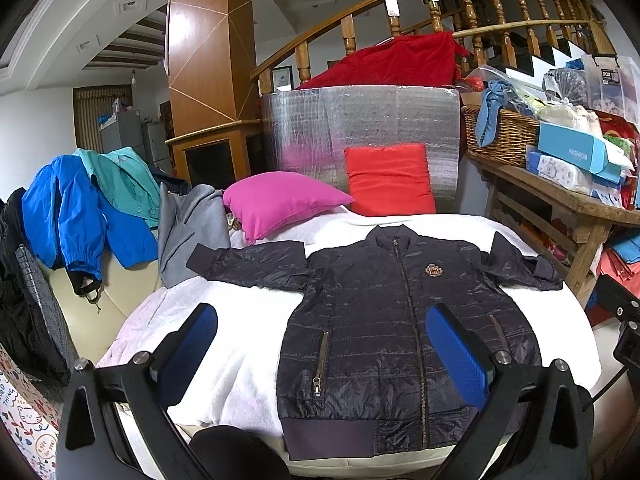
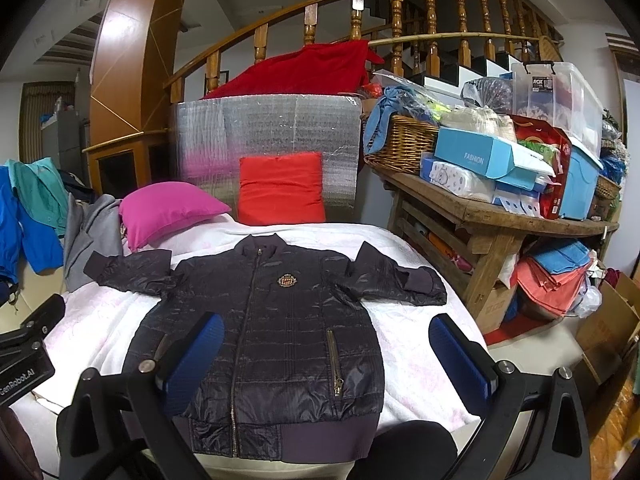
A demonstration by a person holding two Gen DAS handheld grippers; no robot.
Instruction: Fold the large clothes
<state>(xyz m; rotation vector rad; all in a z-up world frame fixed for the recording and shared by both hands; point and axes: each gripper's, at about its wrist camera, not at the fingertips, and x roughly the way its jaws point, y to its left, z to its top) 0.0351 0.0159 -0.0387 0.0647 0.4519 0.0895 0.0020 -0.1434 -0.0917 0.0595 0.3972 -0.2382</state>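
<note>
Both my grippers, left [image 1: 322,344] and right [image 2: 326,354], hang open and empty above a dark jacket [image 1: 400,320] (zipped, sleeves spread) at centre frame on the white blanket [image 1: 224,344].

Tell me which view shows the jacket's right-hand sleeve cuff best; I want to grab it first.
The right wrist view: the sleeve cuff lies fully visible on the white blanket, folded back toward the jacket. In the left wrist view the same cuff sits near the blanket's edge, smaller and more distorted.
</note>
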